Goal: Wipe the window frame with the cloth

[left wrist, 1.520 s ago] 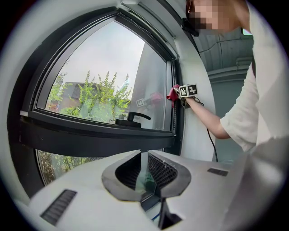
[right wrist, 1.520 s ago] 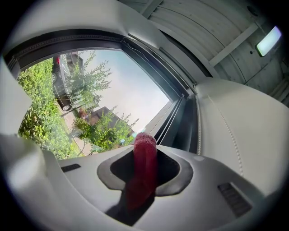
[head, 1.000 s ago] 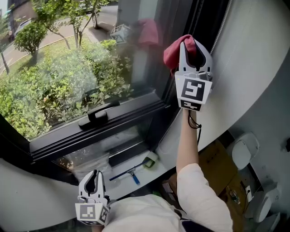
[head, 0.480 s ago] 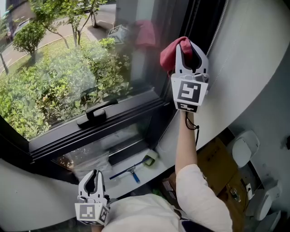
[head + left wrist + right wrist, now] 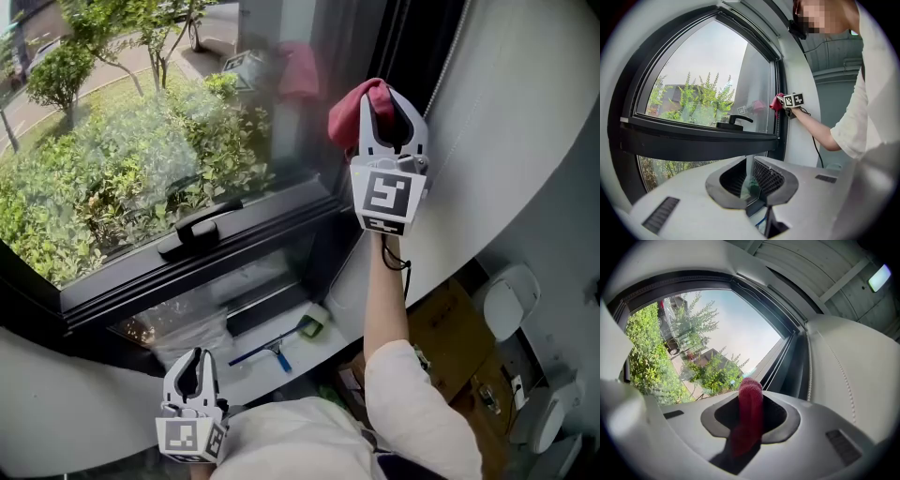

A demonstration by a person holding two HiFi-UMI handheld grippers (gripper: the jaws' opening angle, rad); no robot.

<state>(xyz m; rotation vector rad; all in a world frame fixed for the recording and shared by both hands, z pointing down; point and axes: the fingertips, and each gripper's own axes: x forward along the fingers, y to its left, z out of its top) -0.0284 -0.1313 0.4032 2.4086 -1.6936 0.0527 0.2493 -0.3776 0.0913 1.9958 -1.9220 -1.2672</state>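
Observation:
My right gripper (image 5: 386, 101) is raised on an outstretched arm and shut on a bunched red cloth (image 5: 351, 112). The cloth rests against the black window frame (image 5: 409, 42) where its upright right side meets the glass. In the right gripper view the cloth (image 5: 750, 404) stands up between the jaws of the right gripper (image 5: 751, 391), with the dark frame (image 5: 794, 357) just beyond. My left gripper (image 5: 190, 371) hangs low by my body, shut and holding nothing. The left gripper view shows the left gripper (image 5: 751, 180) pointing at the window, with the cloth (image 5: 778, 100) far off on the frame.
A black window handle (image 5: 197, 230) sits on the horizontal bar of the sash. On the white sill (image 5: 248, 375) below lie a blue squeegee (image 5: 267, 354) and a green sponge (image 5: 312, 325). A pale blind (image 5: 506, 112) hangs right of the frame. A cardboard box (image 5: 450, 328) stands on the floor.
My right gripper and the cloth have slid a little left and down along the frame. The left gripper has stayed put.

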